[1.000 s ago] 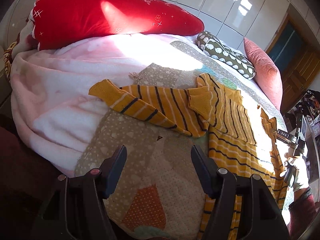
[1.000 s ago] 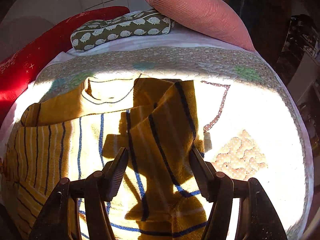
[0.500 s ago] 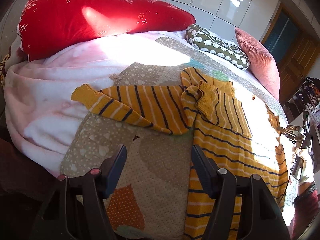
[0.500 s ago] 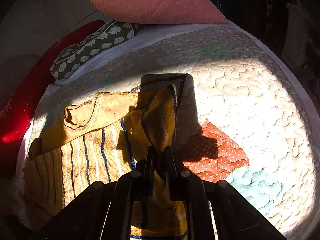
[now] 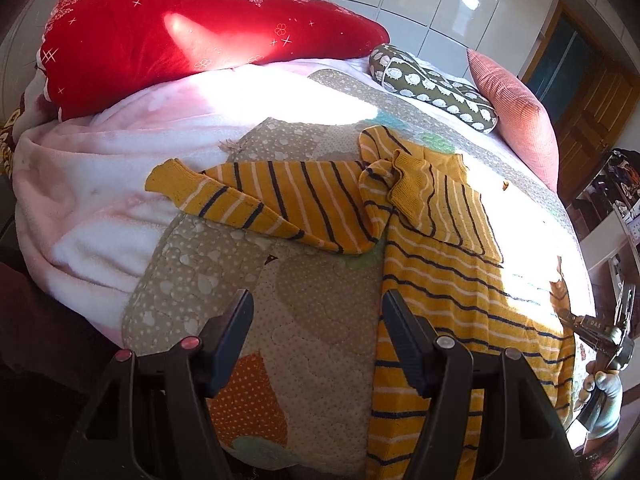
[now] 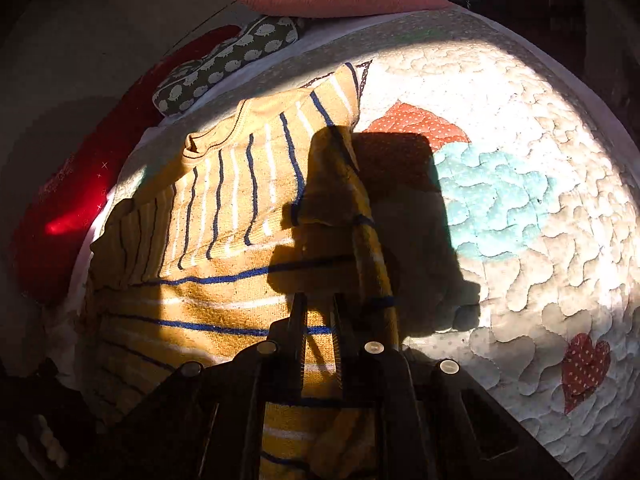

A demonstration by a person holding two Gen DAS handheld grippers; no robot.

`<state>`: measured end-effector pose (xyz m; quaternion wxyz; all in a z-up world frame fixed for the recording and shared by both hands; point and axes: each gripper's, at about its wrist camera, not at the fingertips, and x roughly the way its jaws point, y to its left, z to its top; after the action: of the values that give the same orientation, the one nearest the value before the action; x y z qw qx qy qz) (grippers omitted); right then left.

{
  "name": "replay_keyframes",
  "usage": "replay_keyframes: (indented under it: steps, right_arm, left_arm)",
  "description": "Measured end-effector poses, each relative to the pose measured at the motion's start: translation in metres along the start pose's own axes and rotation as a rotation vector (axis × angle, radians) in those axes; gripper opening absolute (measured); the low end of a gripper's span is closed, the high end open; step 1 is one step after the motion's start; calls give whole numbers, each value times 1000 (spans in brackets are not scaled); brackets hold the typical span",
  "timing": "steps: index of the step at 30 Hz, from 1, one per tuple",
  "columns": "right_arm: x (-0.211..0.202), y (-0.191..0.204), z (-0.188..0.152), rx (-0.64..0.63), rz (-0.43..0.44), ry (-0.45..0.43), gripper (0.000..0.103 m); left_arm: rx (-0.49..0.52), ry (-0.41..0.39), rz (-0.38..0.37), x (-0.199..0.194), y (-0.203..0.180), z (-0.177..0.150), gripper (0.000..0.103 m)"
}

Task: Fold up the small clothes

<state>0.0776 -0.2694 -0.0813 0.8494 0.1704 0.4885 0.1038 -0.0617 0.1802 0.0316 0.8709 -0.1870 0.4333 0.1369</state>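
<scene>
A small yellow sweater with dark and white stripes (image 5: 448,280) lies spread on a patchwork quilt (image 5: 304,304). One sleeve (image 5: 272,196) stretches to the left; the other is folded over the chest. My left gripper (image 5: 316,316) is open and empty, hovering above the quilt just left of the sweater's body. In the right wrist view the same sweater (image 6: 224,240) fills the left half. My right gripper (image 6: 318,304) is shut on a lifted fold of the sweater's edge (image 6: 340,196), held up off the quilt. The right gripper also shows at the far right of the left wrist view (image 5: 592,332).
A red pillow (image 5: 200,40) and a pink blanket (image 5: 92,184) lie at the back left. A green patterned cushion (image 5: 432,84) and a pink cushion (image 5: 516,108) lie at the head of the bed. A wooden door (image 5: 592,96) and shelves stand to the right.
My right gripper has shut on the sweater's edge and lifted it, pulling back toward me. My left gripper has stayed open and drifted a little over the quilt.
</scene>
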Motion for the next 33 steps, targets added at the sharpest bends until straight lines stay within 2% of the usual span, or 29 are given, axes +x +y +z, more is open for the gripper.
replay_keyframes:
  steps: [1, 2, 4, 7, 9, 11, 14, 18, 23, 25, 28, 29, 31, 33]
  right_arm:
    - [-3, -12, -7, 18, -24, -14, 12]
    - [-11, -20, -11, 43, -11, -36, 12]
    - [-35, -19, -15, 60, -10, -83, 12]
    - [-68, 25, -9, -89, -10, -141, 18]
    - [-75, 62, -5, -169, 49, -138, 45]
    - [-71, 100, -6, -232, 140, -116, 51]
    - [-46, 164, -16, -302, 280, -47, 51]
    - [-5, 253, -40, -449, 376, 46, 51]
    - [38, 352, -75, -700, 375, 92, 51]
    - [57, 380, -84, -779, 364, 90, 51]
    - [90, 417, -95, -873, 326, 94, 51]
    - [102, 426, -98, -898, 324, 105, 51]
    - [122, 442, -106, -934, 316, 129, 51]
    - [142, 454, -113, -963, 302, 154, 51]
  left_arm:
    - [-12, -4, 10, -2, 6, 0, 66]
    - [-25, -7, 19, -3, 12, 0, 66]
    - [-50, -17, 44, -5, 26, -1, 66]
    - [-94, -12, 80, 0, 47, 3, 66]
    - [-114, -25, 75, 4, 59, 12, 67]
    - [-112, -34, 98, 14, 67, 25, 73]
    - [-156, -14, 94, 33, 89, 45, 73]
    - [-283, 17, 18, 56, 125, 60, 74]
    - [-408, 89, -53, 94, 154, 76, 75]
    - [-422, 113, -84, 109, 158, 82, 75]
    - [-424, 136, -70, 123, 158, 88, 75]
    - [-431, 145, -66, 127, 160, 88, 72]
    - [-454, 162, -83, 134, 164, 89, 29]
    - [-477, 166, -138, 138, 168, 89, 19]
